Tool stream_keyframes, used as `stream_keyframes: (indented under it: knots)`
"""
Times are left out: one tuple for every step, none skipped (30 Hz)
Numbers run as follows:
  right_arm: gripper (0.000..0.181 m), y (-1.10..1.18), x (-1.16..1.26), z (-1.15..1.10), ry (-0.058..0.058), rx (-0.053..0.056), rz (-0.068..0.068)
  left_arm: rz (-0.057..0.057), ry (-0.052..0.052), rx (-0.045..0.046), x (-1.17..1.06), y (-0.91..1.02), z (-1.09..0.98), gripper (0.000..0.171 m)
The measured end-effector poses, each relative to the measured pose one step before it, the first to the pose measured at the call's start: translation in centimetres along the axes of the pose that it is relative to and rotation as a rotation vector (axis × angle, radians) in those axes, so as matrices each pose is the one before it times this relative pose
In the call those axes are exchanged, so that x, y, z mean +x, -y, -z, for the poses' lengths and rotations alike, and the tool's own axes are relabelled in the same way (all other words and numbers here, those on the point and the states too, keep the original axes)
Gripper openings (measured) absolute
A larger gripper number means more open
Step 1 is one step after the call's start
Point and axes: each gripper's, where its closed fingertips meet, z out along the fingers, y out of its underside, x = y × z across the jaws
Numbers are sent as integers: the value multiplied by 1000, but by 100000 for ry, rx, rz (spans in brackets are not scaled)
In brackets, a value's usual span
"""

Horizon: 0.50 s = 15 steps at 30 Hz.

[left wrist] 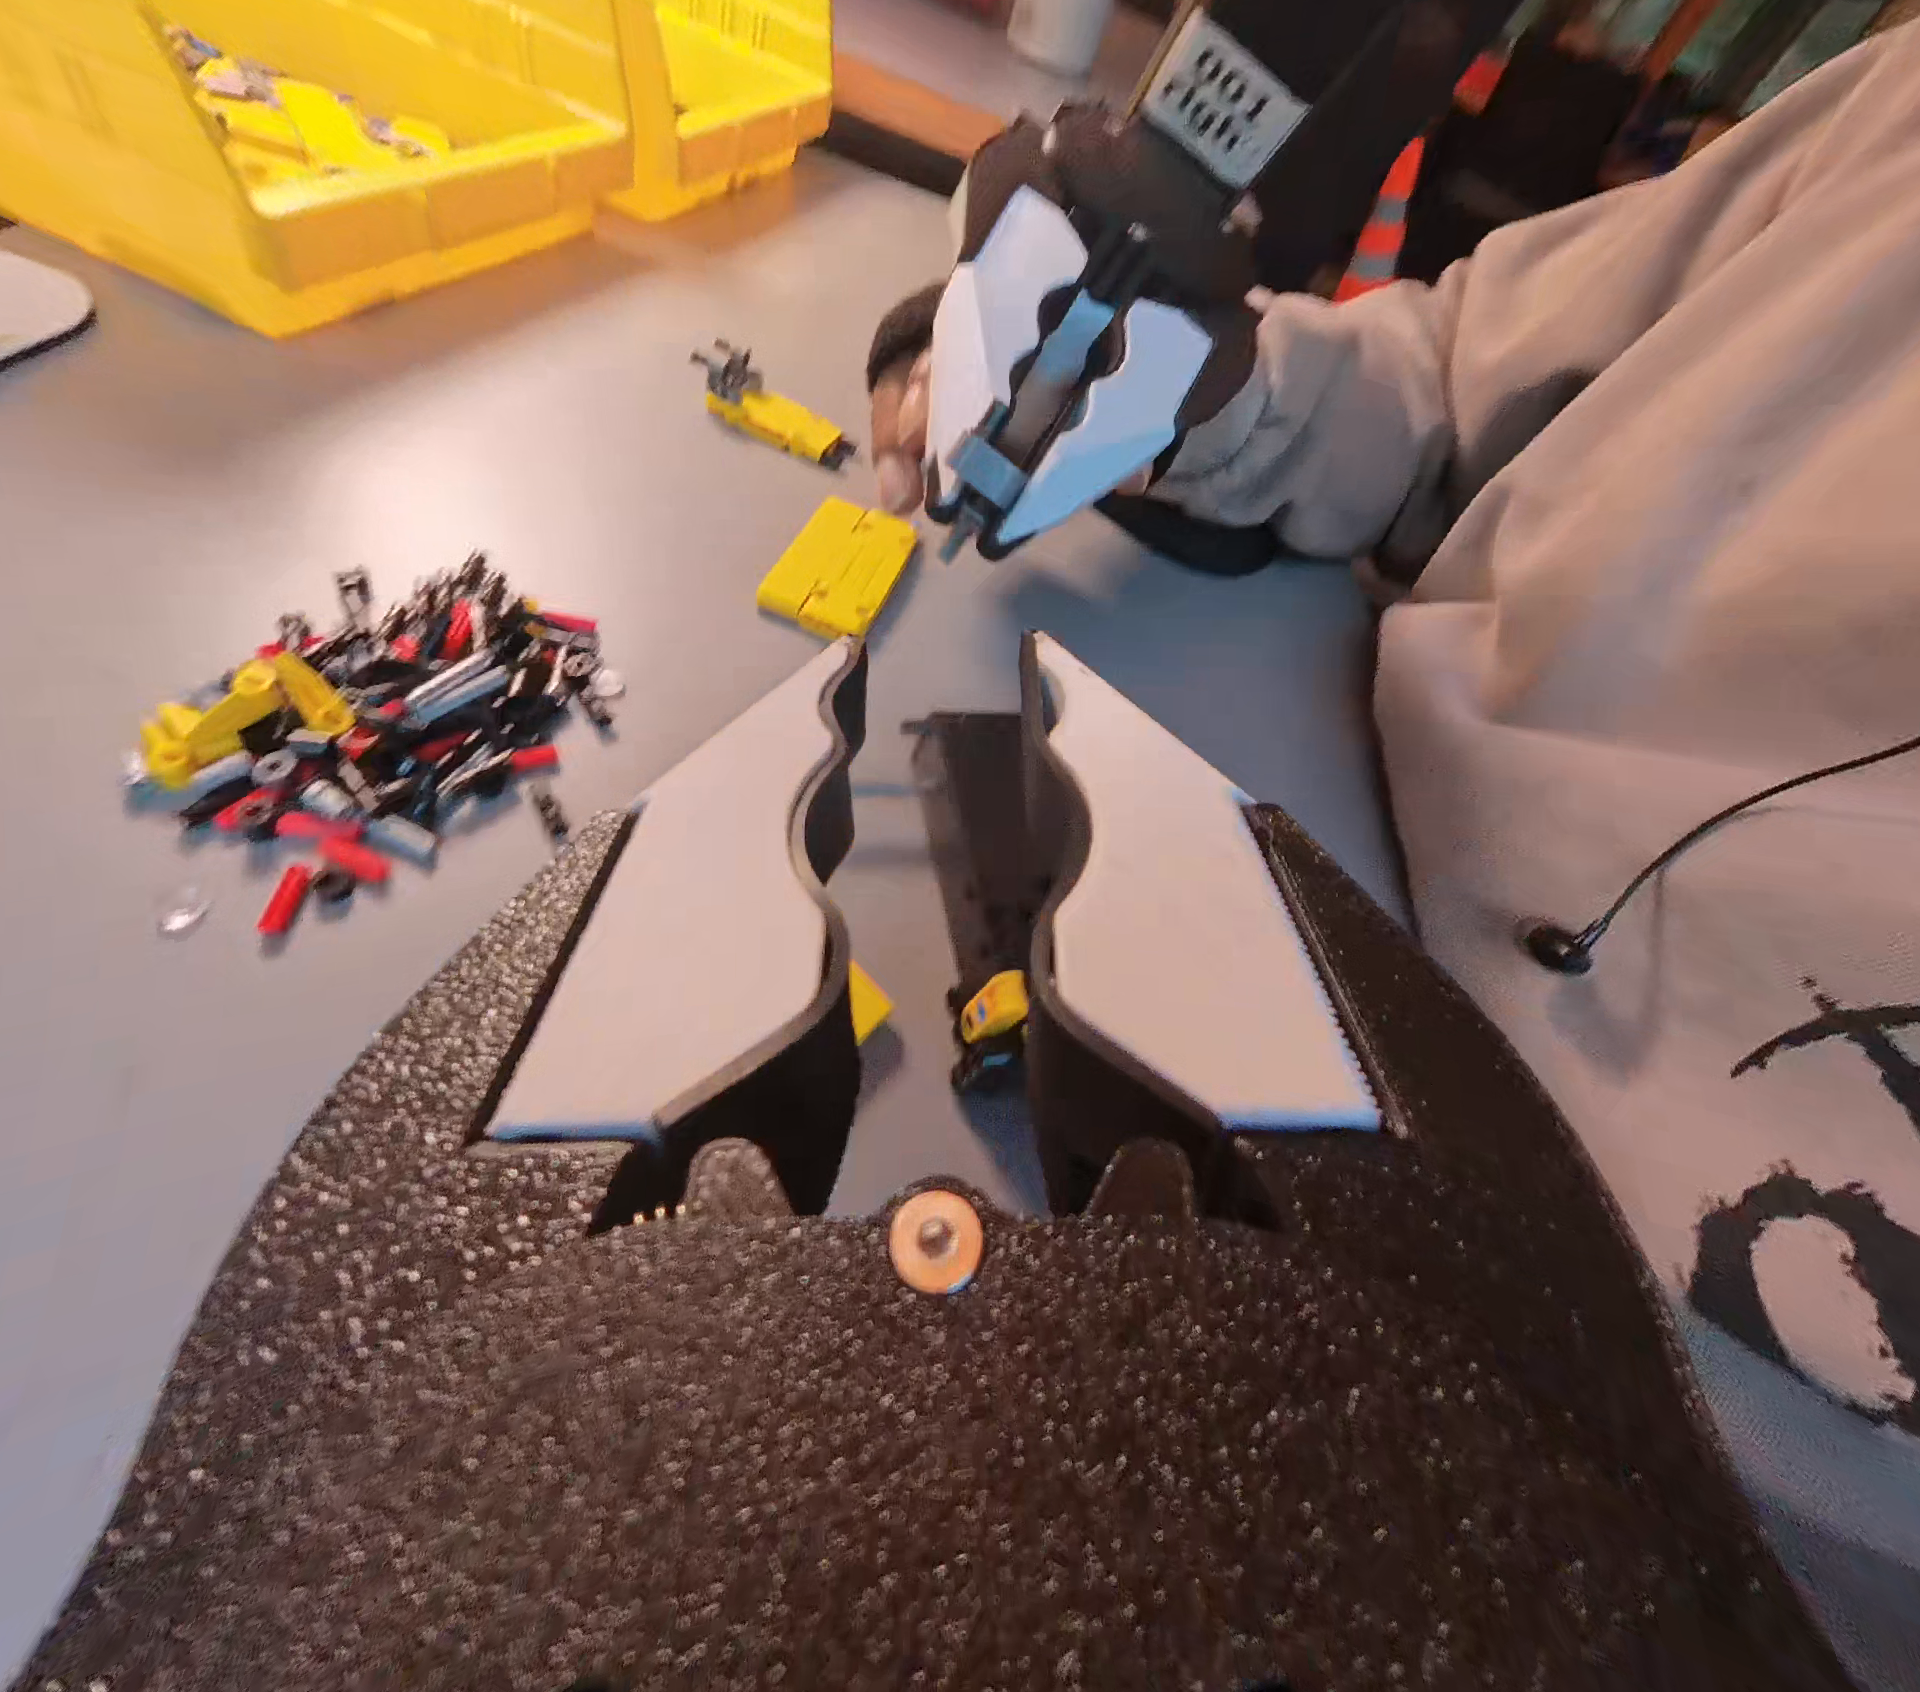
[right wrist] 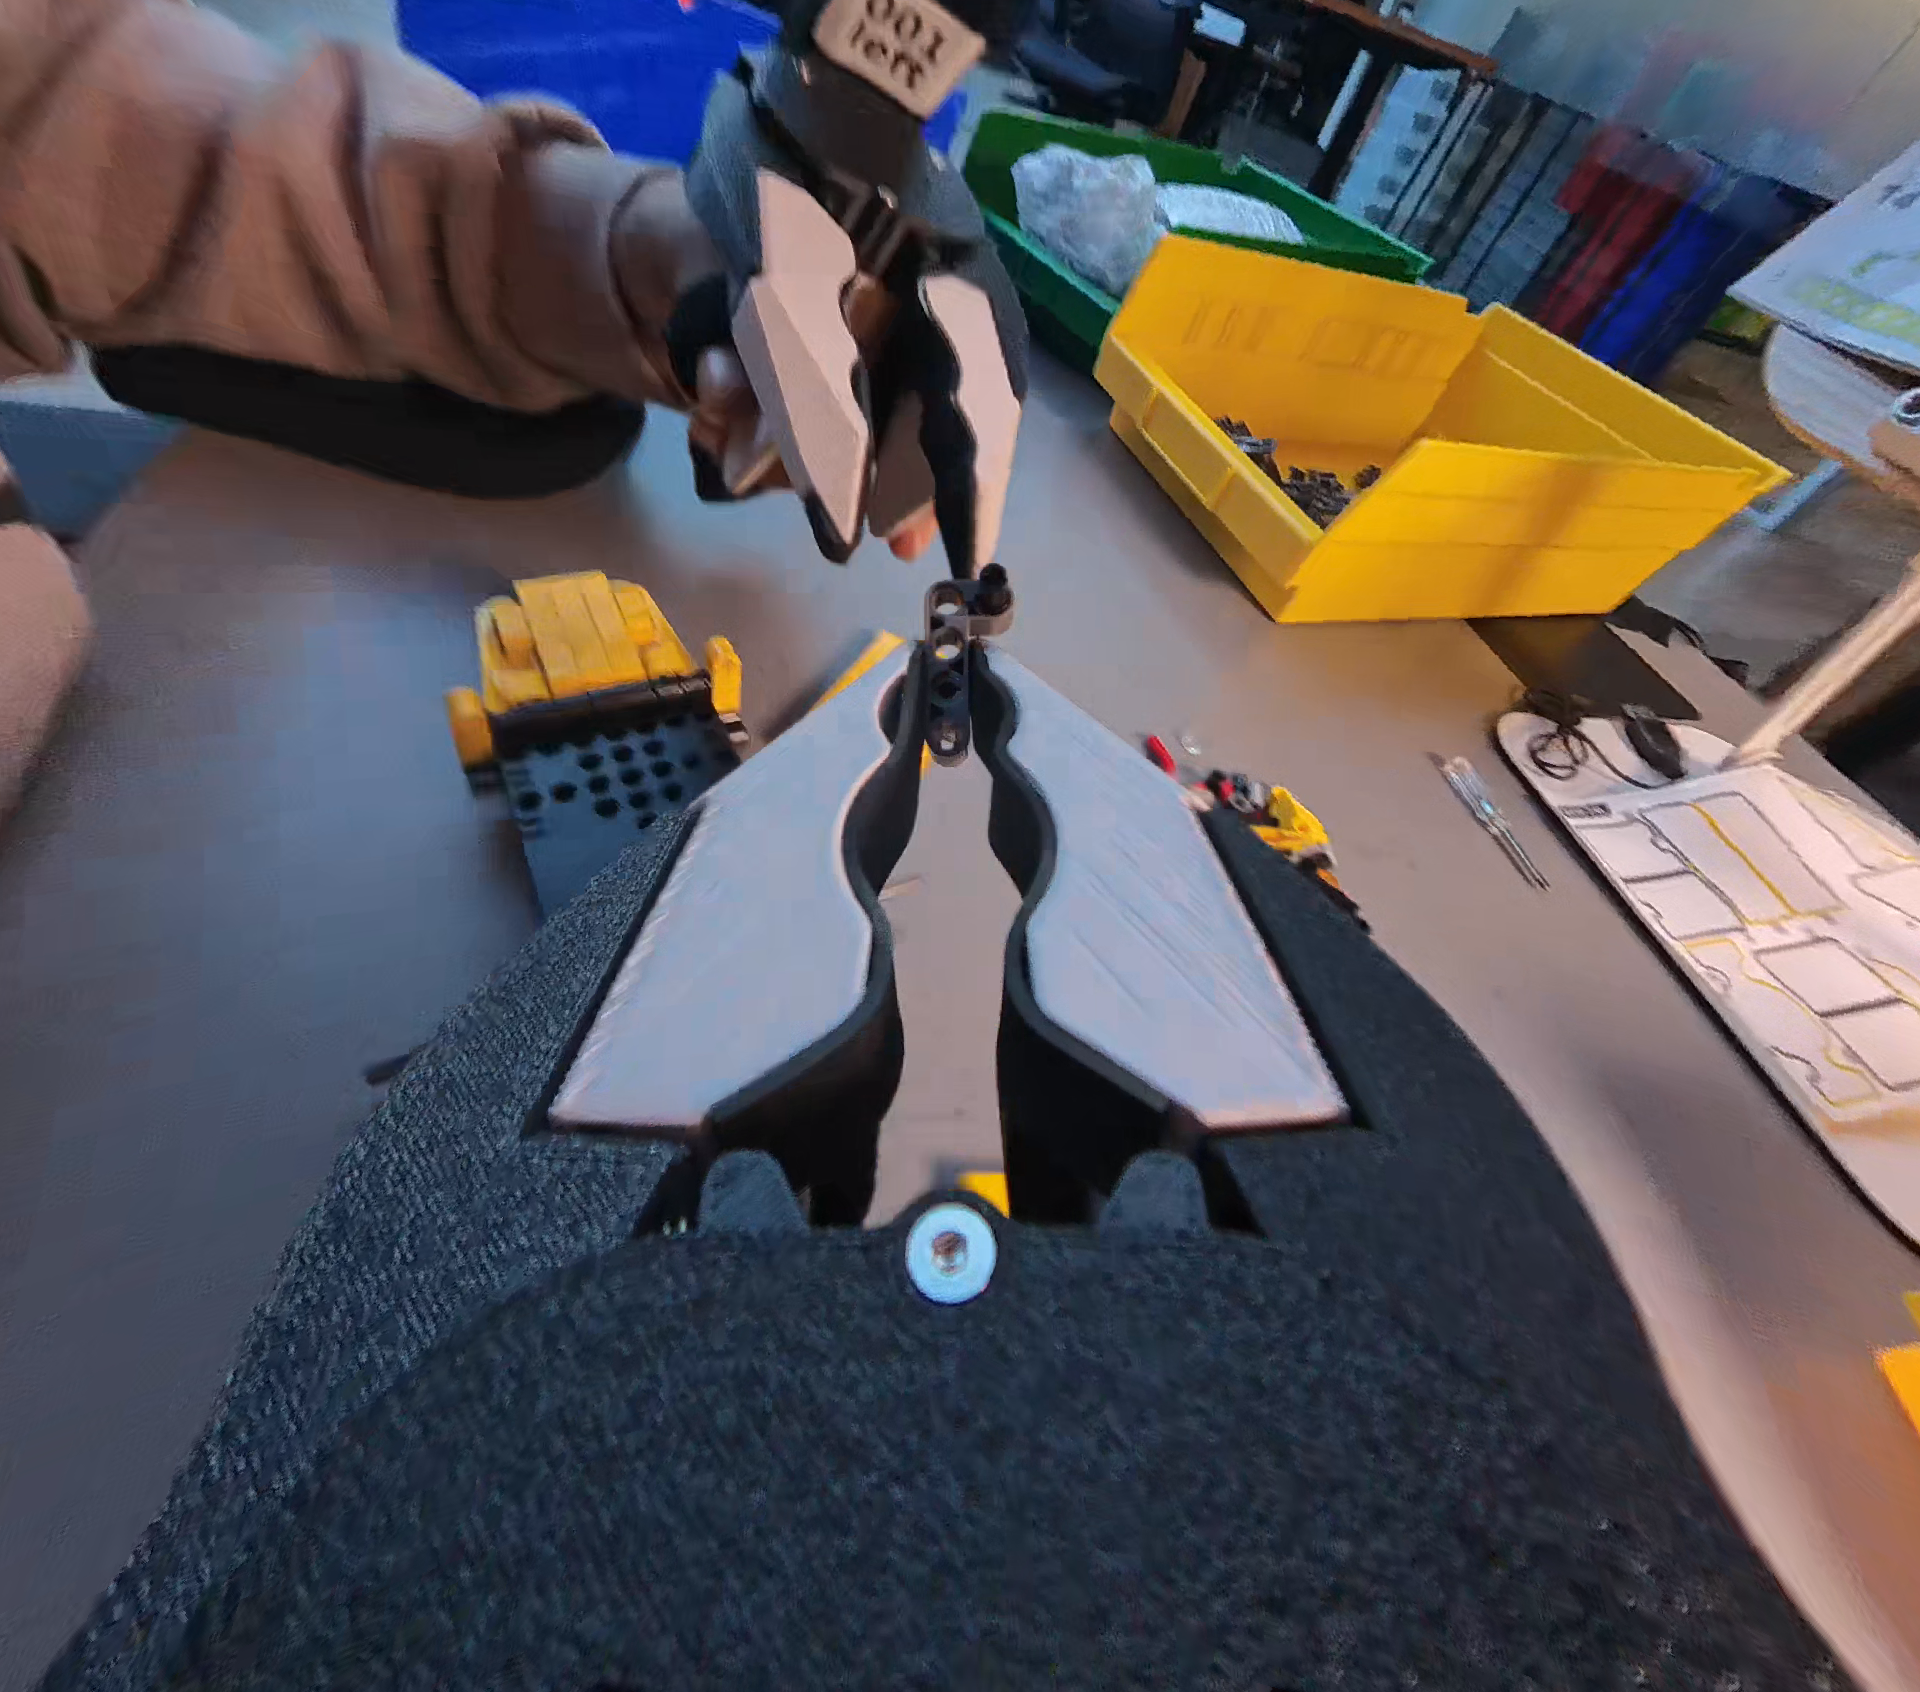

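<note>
My right gripper [right wrist: 948,655] is shut on a short black beam with holes [right wrist: 948,697], which has a small black connector [right wrist: 977,598] at its far end. It also shows in the left wrist view [left wrist: 971,536], held above the grey table next to a flat yellow plate [left wrist: 840,567]. My left gripper [left wrist: 943,645] is open and empty, low over a black and yellow model vehicle [left wrist: 977,863]. In the right wrist view the left gripper [right wrist: 909,546] hangs just beyond the beam's tip, with the vehicle [right wrist: 592,707] to its left.
A pile of small red, black and yellow parts [left wrist: 374,728] and a small yellow and black assembly [left wrist: 769,411] lie on the table. Yellow bins [left wrist: 364,32] stand at the back left. A yellow bin [right wrist: 1434,437], a green bin [right wrist: 1143,208] and a printed sheet [right wrist: 1745,894] lie right. My two grippers' fingertips are within a few centimetres of each other.
</note>
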Motion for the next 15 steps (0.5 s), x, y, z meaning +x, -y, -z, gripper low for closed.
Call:
stream_keyframes:
  knots:
    - [7,926,-507,-43,3231,5296,-5076,340,-3544,5120,730,788,-282,29]
    - [6,841,-460,-31,2910,5192,-5011,341,-3083,5777,673,920,-202,29]
    - [6,733,-459,-41,3128,4724,-4860,719,-3513,4910,717,804,-186,29]
    - [7,688,-437,-14,3127,4597,-4832,356,-3468,3532,696,614,-176,29]
    - [7,516,-361,-41,2735,3618,-4156,-623,-1754,2777,485,484,-136,28]
    - [7,237,-283,-85,2232,1772,-2919,-1354,-816,1714,359,317,-144,28]
    - [7,34,-162,-92,1334,557,-1754,-1504,-941,165,364,67,-147,28]
    - [7,-16,-199,-96,1343,373,-965,-1358,-34,-690,213,-60,-148,28]
    - [7,-48,-278,-111,1832,156,-922,-1190,349,34,135,39,-114,27]
    - [7,-13,-206,-107,1226,331,-984,-517,-806,-165,253,-13,-94,23]
    - [7,107,-159,-92,818,1115,-849,-139,-432,-928,141,-129,-104,18]
    - [6,49,-210,-112,1169,576,-876,-378,-38,-206,68,-24,-66,17]
    - [7,-98,-70,-122,473,-440,-367,-318,-304,88,108,30,-11,14]
    - [6,-1,-66,-53,349,233,22,-588,-33,-159,47,-2,37,14]
    - [6,-44,-11,-42,186,-260,-555,-443,312,-653,-33,-71,41,14]
